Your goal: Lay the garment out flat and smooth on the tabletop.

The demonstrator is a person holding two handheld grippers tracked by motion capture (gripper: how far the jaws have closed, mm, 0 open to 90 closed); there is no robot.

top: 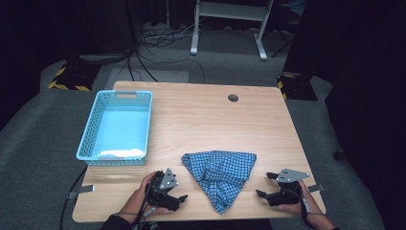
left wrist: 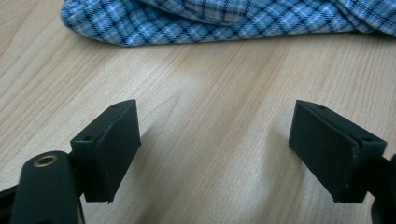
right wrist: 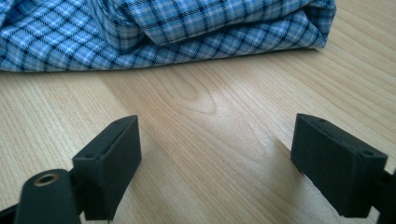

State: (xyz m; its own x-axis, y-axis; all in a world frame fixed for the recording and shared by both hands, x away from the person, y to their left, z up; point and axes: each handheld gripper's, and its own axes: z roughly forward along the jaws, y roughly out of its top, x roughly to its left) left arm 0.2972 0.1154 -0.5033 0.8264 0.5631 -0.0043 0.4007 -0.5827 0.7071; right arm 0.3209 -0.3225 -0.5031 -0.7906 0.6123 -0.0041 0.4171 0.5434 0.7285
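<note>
A blue checked cloth lies crumpled in a rough triangle near the table's front edge. My left gripper rests on the wood just to its left, jaws wide open and empty, facing the cloth. On the cloth's other side my right gripper sits on the table, also open with nothing between its jaws; the cloth's folded edge lies a short way ahead of it. A hand holds each gripper from the bottom of the high view.
A light blue plastic basket stands at the table's left with something white lying in its near end. A round cable hole is at the back of the wooden table. Cables and a white desk frame lie on the floor beyond.
</note>
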